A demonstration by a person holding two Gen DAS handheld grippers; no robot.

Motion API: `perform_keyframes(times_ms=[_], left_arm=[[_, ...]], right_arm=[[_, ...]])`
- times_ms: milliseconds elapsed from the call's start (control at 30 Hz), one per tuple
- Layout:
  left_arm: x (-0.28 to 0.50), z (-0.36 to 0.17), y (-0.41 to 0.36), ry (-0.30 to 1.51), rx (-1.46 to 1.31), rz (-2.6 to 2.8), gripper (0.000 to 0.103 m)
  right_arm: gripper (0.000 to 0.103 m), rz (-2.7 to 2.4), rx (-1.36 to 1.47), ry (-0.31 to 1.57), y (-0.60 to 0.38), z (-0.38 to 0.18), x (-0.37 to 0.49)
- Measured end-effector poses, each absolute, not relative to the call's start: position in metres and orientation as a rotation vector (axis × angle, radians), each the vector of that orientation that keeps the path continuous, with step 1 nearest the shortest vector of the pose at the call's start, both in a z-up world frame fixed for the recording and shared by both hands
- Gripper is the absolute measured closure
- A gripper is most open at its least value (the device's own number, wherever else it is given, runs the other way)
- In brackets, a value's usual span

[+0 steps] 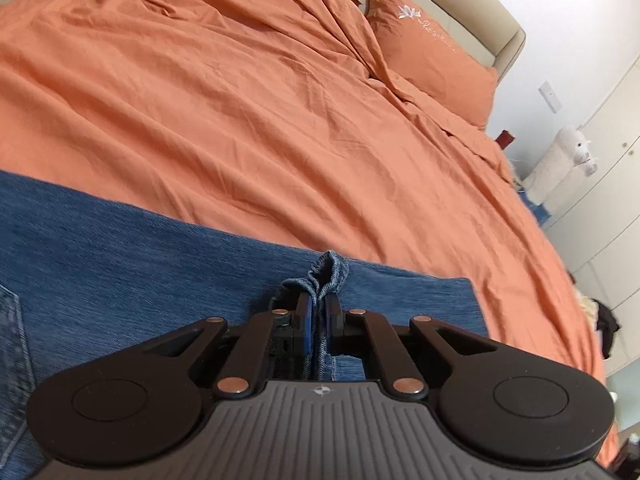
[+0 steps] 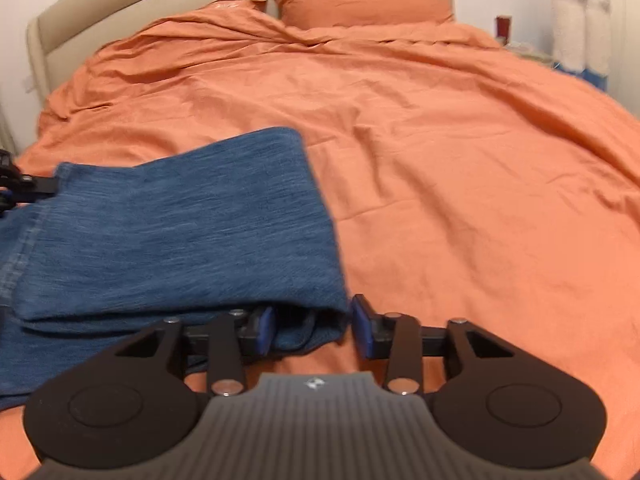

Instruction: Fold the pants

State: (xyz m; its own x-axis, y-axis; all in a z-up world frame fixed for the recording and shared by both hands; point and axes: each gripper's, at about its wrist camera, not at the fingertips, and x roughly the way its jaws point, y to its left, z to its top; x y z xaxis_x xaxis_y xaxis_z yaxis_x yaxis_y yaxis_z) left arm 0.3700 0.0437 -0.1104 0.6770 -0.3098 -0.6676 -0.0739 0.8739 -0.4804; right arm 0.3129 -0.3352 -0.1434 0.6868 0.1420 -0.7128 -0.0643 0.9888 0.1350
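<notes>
A bed (image 2: 440, 168) fills both views, covered by a creased orange duvet (image 1: 240, 112) of matte woven cloth, with a padded beige headboard (image 2: 120, 4) curving behind it. An orange pillow (image 1: 432, 56) leans on the headboard; it bears a white embroidered flower and a line of script too small to read. Beside the bed, at the headboard end, stand white fluffy plush toys (image 1: 568, 156) against pale cabinet doors (image 1: 616, 184).

The pants (image 2: 180, 232), blue denim with a streaky weave and stitched seams, lie folded in layers at the foot end of the bed, on the duvet.

The left claw (image 1: 319, 312) is clamped on a bunched edge of the pants, a small loop of denim poking out beyond its blue pads (image 1: 305, 316). The right claw (image 2: 314, 330) straddles the near corner of the pants; its jaws stand apart, and the right pad shows a gap to the cloth.
</notes>
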Motion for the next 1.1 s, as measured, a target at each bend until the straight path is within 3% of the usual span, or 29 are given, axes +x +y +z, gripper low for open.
perform_keyframes(times_ms=[33,233,433,567,700,967,1100], left_arm=[[0.371,-0.109,0.043,0.823,-0.484,-0.131,0.097],[0.383,-0.127,0.036,0.884,-0.389,-0.098,0.097],[0.383,-0.157,0.04,0.93,-0.391,-0.086,0.096],[0.376,-0.148,0.047,0.961,-0.396,-0.074,0.084],[0.342,-0.126,0.05,0.925,-0.34,-0.056,0.084],[0.286,-0.107,0.01,0.85,-0.258,-0.151,0.084],[0.28,-0.127,-0.011,0.882,-0.181,-0.136,0.084]], right_arm=[[0.091,0.11,0.117,0.805,-0.339,-0.142,0.312],[0.098,0.137,0.186,0.831,-0.36,-0.139,0.306],[0.098,0.153,0.247,0.873,-0.368,-0.146,0.308],[0.098,0.15,0.242,0.891,-0.368,-0.146,0.305],[0.1,0.102,0.155,0.9,-0.364,-0.136,0.294],[0.097,0.241,-0.037,0.643,-0.317,-0.105,0.283],[0.097,0.281,-0.126,0.683,-0.287,-0.119,0.3]])
